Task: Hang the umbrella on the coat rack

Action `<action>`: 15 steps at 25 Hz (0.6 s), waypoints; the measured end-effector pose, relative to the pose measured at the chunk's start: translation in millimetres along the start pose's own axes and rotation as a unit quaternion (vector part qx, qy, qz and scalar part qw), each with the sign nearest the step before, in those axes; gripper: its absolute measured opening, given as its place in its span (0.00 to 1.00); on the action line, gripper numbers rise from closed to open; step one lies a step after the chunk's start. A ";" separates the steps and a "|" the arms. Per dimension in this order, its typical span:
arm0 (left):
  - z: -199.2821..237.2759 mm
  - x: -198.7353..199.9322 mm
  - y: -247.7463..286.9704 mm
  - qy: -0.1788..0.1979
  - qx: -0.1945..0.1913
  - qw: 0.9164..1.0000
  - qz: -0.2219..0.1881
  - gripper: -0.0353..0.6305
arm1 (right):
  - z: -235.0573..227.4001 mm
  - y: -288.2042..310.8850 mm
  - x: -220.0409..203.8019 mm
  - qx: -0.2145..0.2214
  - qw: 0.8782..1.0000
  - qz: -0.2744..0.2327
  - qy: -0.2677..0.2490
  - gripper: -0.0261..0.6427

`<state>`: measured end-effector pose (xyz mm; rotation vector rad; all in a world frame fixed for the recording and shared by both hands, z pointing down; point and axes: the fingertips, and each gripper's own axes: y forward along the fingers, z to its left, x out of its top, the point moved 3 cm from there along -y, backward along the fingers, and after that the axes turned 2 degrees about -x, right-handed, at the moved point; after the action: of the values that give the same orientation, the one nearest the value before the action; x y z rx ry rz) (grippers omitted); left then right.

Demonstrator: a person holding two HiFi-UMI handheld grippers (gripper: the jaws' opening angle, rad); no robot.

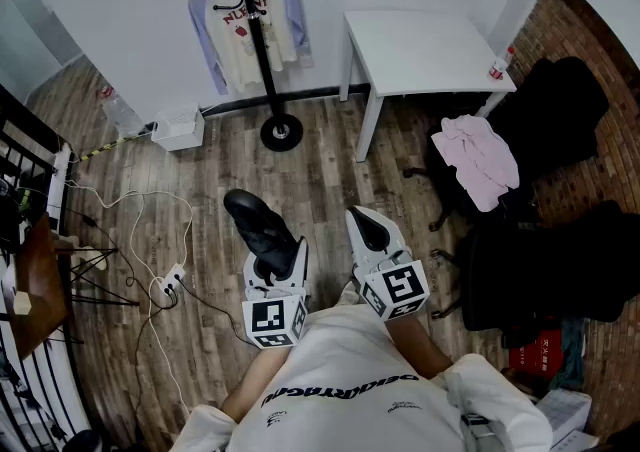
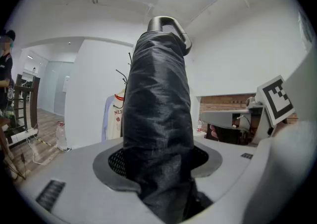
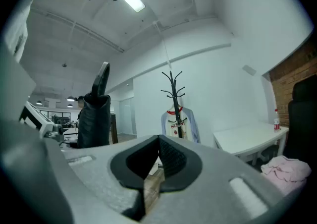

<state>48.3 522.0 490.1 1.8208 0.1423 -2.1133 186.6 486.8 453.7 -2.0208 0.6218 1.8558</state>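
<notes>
Now holds the folded black fabric umbrella (image 2: pixel 157 119) clamped in the left tongs (image 1: pixel 277 265), well apart from the tall black metal coat rack (image 1: pixel 262 50). Right tongs (image 3: pixel 153 168) together, empty. May slip on the smooth cloth, or snag on the hanging white and blue shirt (image 1: pixel 238 35). Wooden plank floor (image 1: pixel 320 170) with loose white cables (image 1: pixel 135 230); white bench (image 1: pixel 420 50) near the rack.

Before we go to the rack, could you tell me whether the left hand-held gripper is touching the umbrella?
Touching. The left gripper view shows the umbrella clamped between the left hand-held gripper's pads.
</notes>
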 end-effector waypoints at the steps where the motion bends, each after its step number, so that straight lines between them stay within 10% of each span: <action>1: -3.0 0.7 1.0 0.001 0.002 1.000 0.000 0.44 | -3.0 -0.3 -0.1 0.005 1.000 0.001 0.005 0.04; 15: -36.8 -1.0 53.1 0.036 0.030 0.999 -0.016 0.44 | -75.5 10.5 -19.1 0.032 0.999 0.008 0.013 0.04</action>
<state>100.2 483.5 492.6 1.9433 0.1279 -2.0965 244.3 440.8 480.7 -2.0085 0.6985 1.7974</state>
